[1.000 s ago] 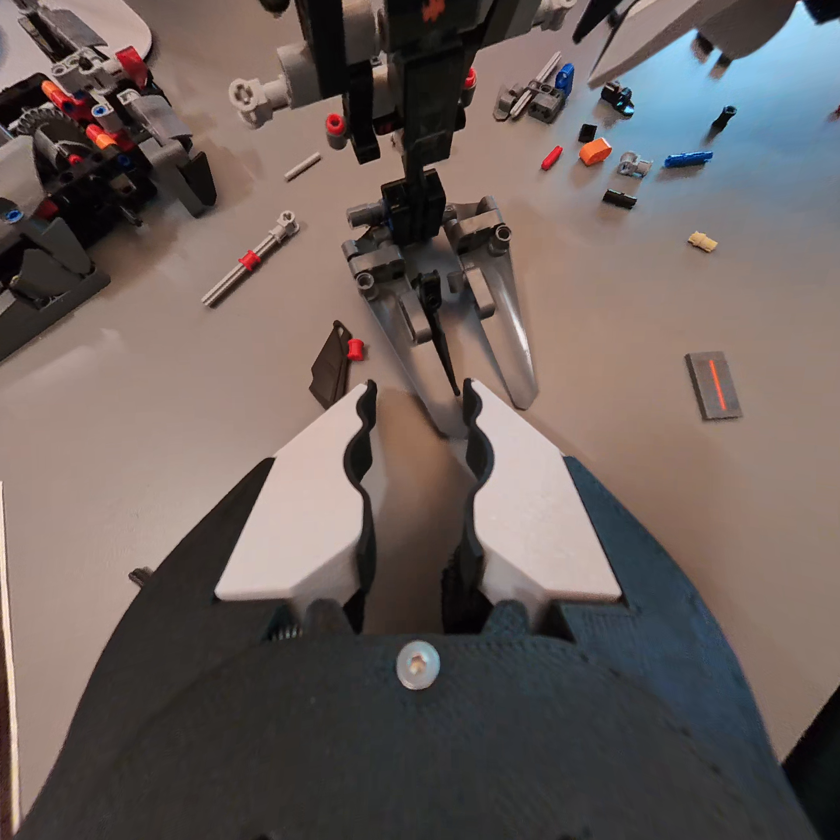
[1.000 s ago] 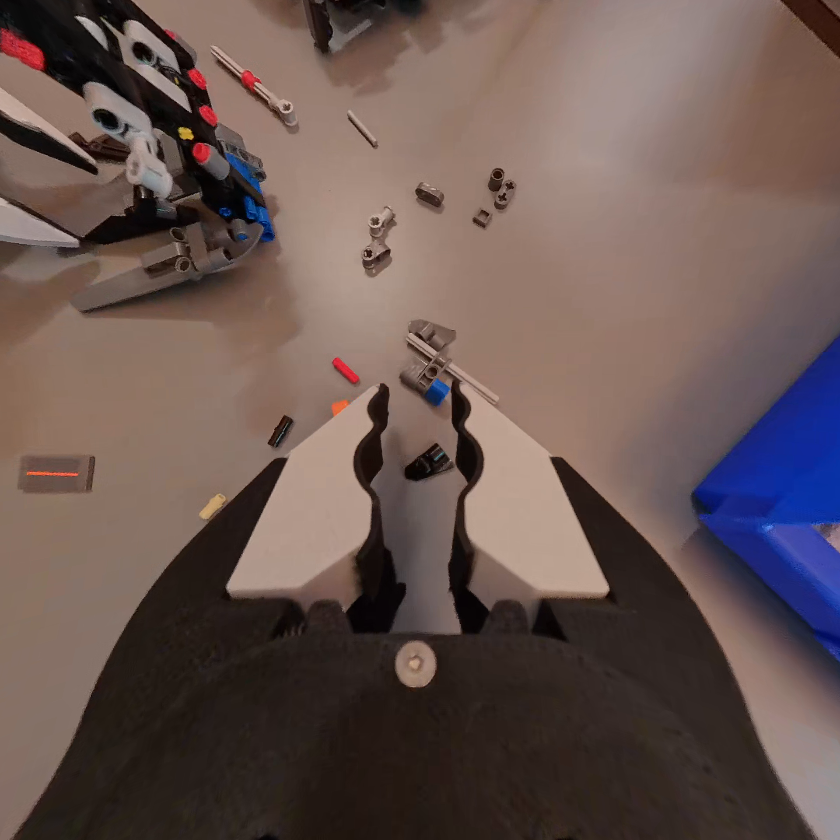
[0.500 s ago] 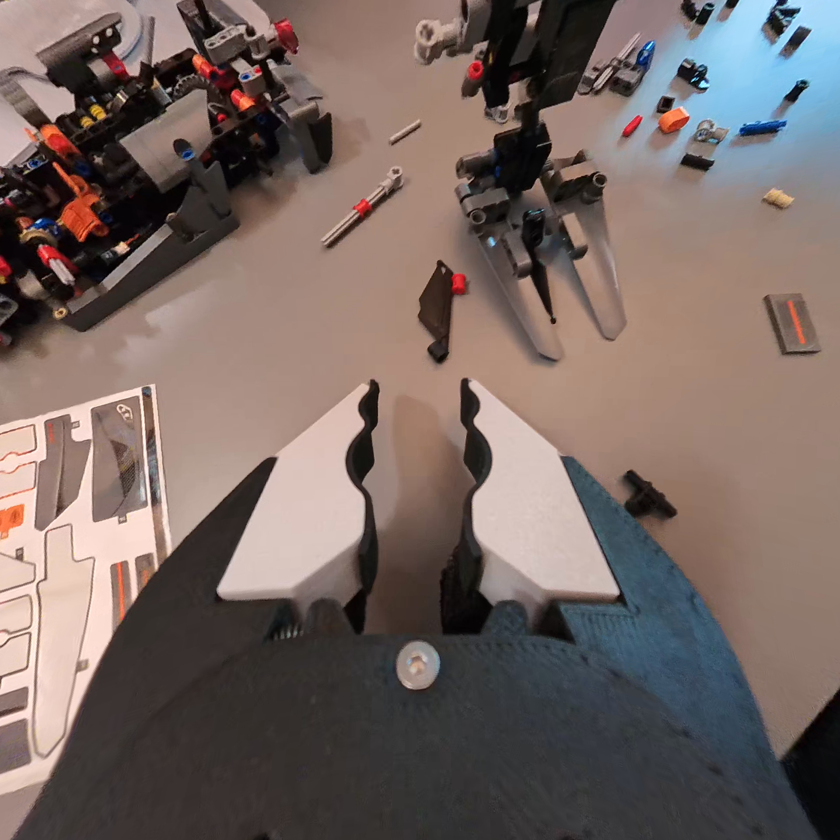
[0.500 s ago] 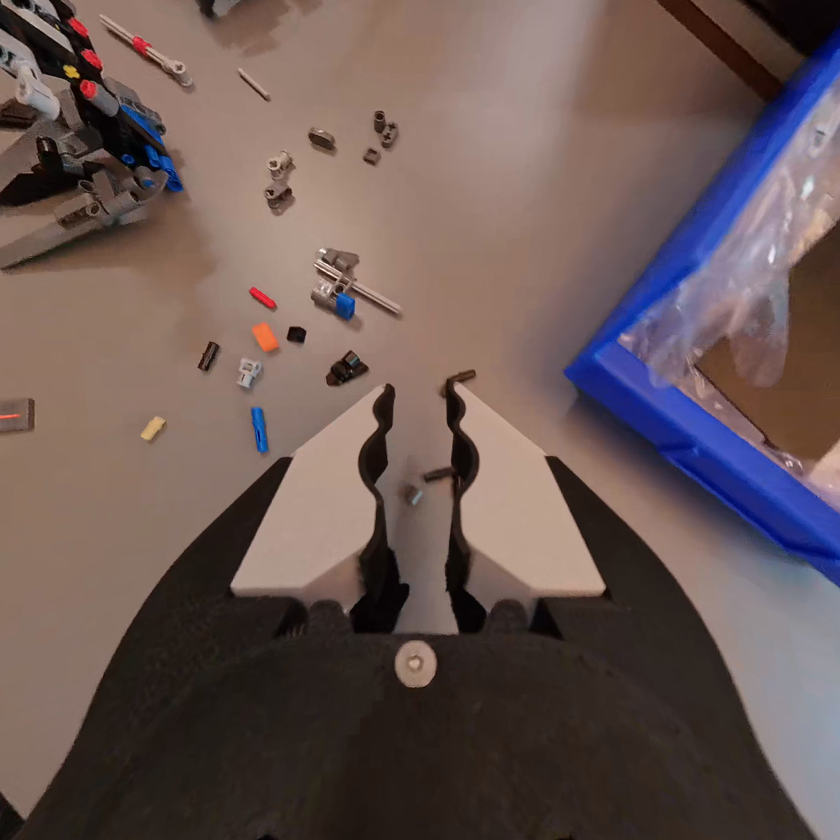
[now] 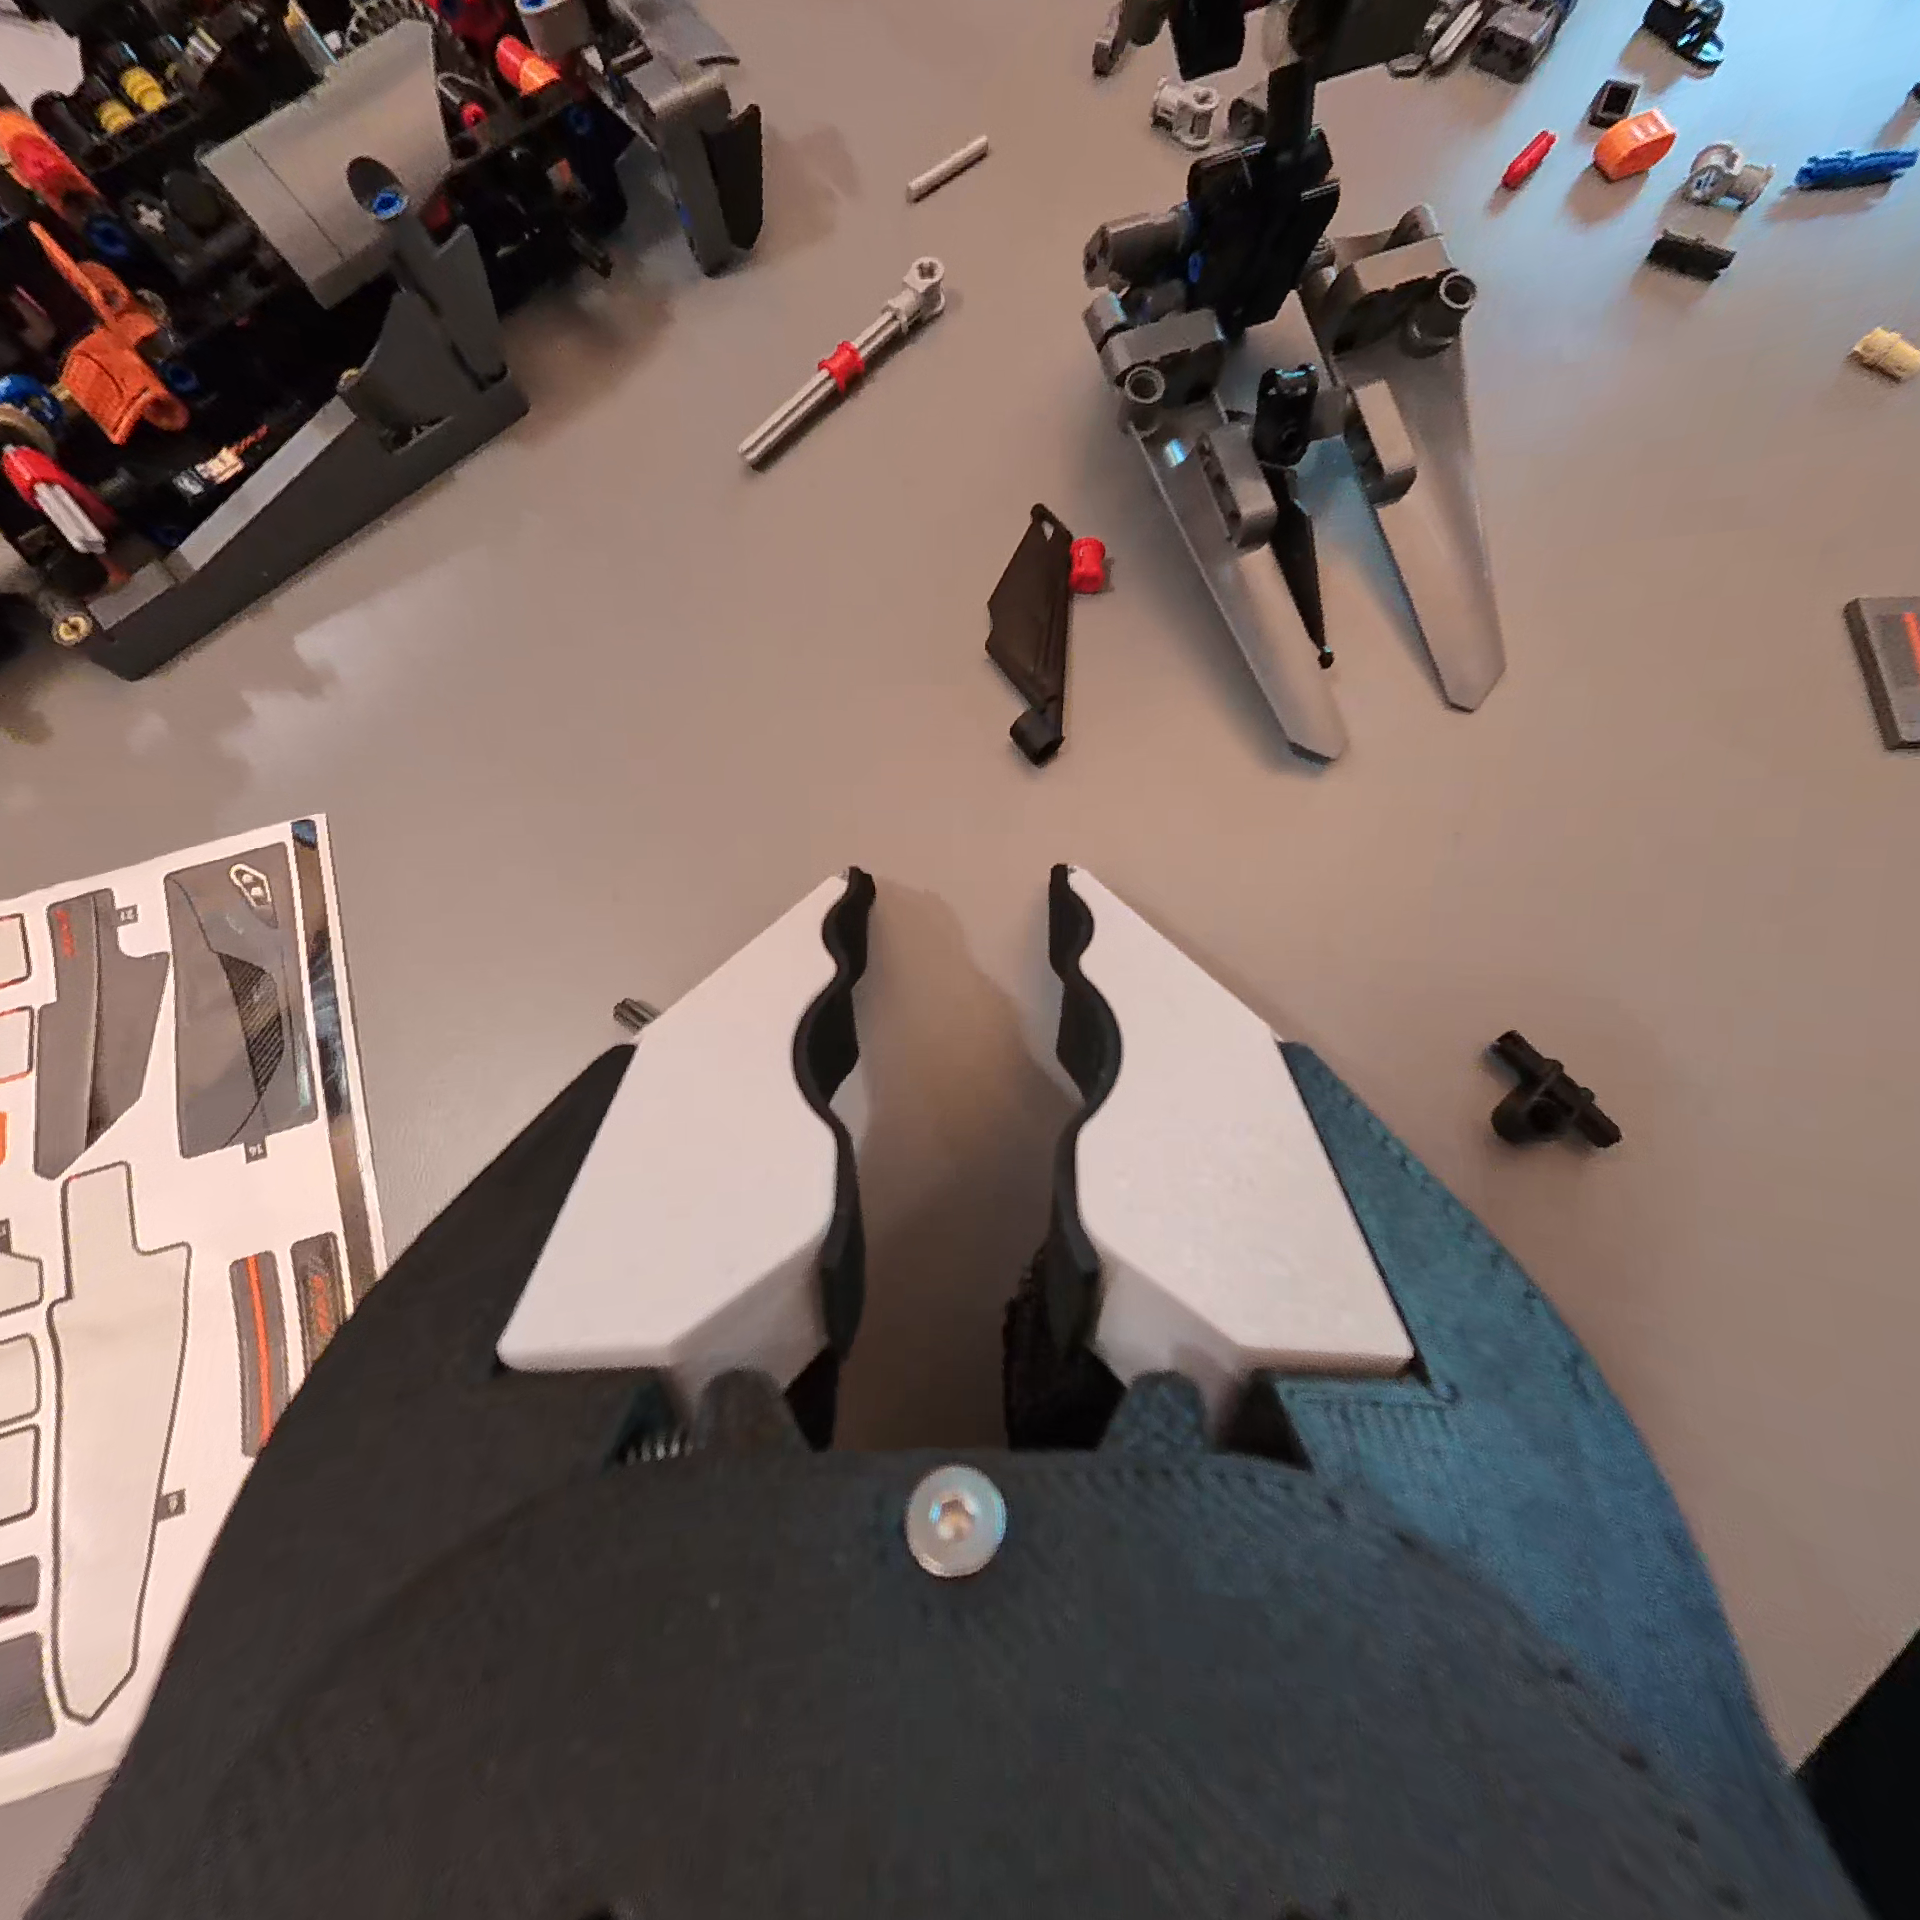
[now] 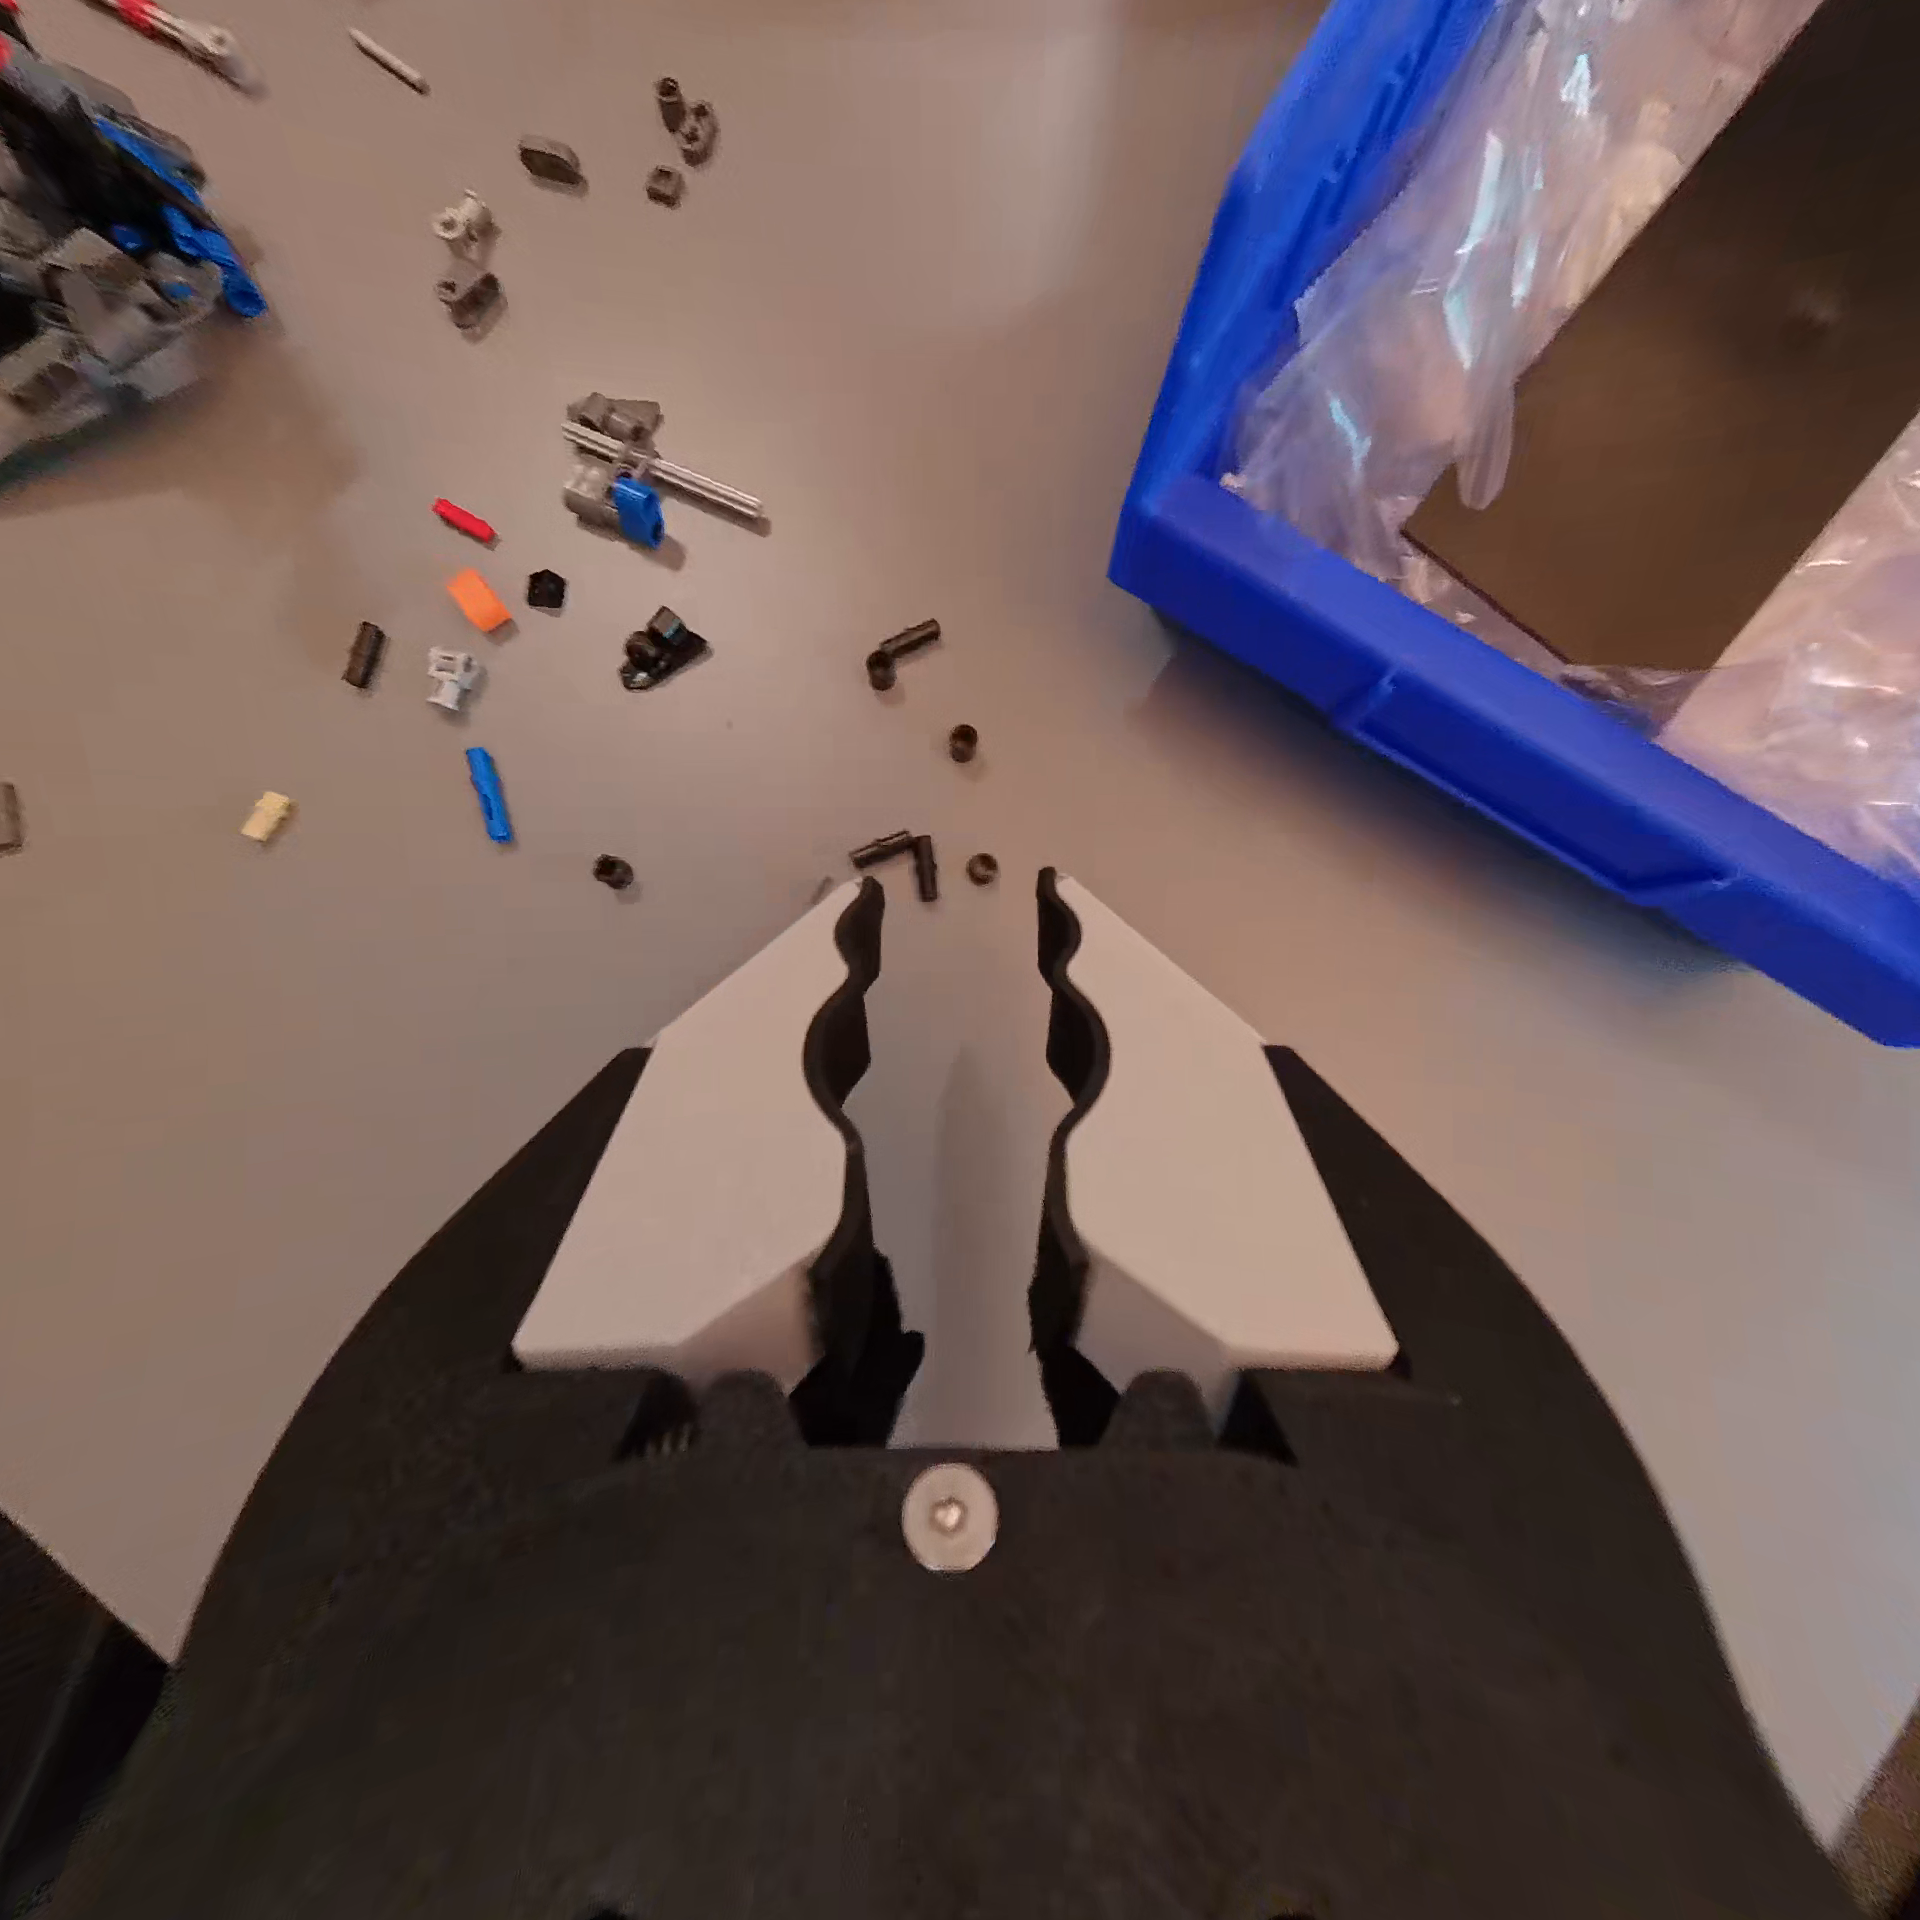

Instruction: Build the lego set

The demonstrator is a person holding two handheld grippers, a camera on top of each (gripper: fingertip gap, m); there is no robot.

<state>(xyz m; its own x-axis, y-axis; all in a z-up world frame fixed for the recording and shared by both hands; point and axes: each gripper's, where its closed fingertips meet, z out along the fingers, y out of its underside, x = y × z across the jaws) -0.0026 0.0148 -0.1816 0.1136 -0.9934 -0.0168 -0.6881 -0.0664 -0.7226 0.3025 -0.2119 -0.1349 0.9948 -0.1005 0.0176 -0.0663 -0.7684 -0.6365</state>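
Note:
My left gripper (image 5: 954, 883) is open and empty above bare table. Ahead of it lie a grey and black pointed lego assembly (image 5: 1288, 416), a black wedge panel with a red bush (image 5: 1034, 623) and a grey axle with a red bush (image 5: 847, 364). A large black and grey lego model (image 5: 260, 260) stands at the far left. My right gripper (image 6: 956, 883) is open and empty. Small black pins (image 6: 899, 854) lie just beyond its tips. The pointed assembly shows blurred at the left edge of the right wrist view (image 6: 94, 291).
A sticker sheet (image 5: 156, 1195) lies at the left. A black connector (image 5: 1548, 1101) lies right of my left gripper. A blue bin with clear plastic bags (image 6: 1558, 520) stands at the right. Several loose small parts (image 6: 478, 603) are scattered on the grey table. The left gripper's tips are roughly 40 cm from the right gripper's.
Both grippers have pulled back from the assembly. The left one now shows the sticker sheet and the big model. The right one has swung right toward the blue bin and the black pins.

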